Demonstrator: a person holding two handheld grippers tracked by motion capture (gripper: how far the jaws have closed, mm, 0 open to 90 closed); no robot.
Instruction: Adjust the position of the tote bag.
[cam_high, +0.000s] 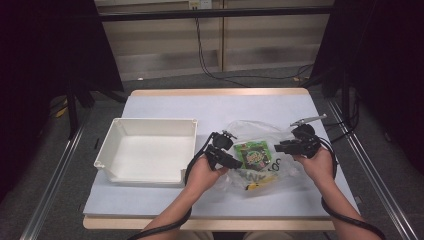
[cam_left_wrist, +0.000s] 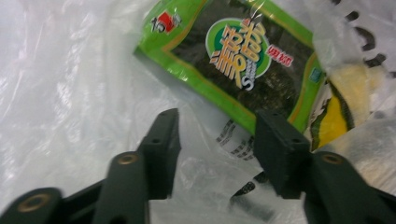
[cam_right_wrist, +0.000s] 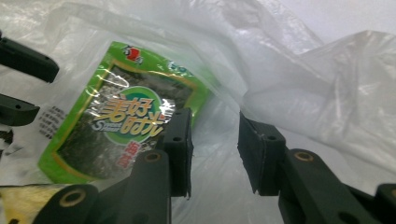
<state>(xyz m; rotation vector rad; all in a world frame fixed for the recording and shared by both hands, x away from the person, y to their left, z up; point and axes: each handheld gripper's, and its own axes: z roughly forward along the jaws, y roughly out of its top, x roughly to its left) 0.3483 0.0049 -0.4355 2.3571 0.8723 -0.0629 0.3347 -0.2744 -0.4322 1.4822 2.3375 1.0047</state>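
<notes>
A clear plastic bag (cam_high: 250, 129) lies crumpled on the table right of centre. Inside it are a green snack packet (cam_high: 256, 155) and a yellow packet (cam_high: 260, 184). My left gripper (cam_high: 236, 162) is at the bag's left side, jaws apart. In the left gripper view the left gripper (cam_left_wrist: 217, 135) stands open over the bag film (cam_left_wrist: 60, 84), with the green packet (cam_left_wrist: 233, 51) just beyond and the yellow packet (cam_left_wrist: 341, 107) at right. My right gripper (cam_high: 278, 147) is at the bag's right side. In the right gripper view it (cam_right_wrist: 215, 135) is open above the film (cam_right_wrist: 289, 79), beside the green packet (cam_right_wrist: 121, 126).
A white rectangular bin (cam_high: 152, 120) stands on the left half of the pale table top (cam_high: 210, 105). A metal clip-like tool (cam_high: 309, 120) lies behind the right gripper. Dark curtains and cables are beyond the table's far edge.
</notes>
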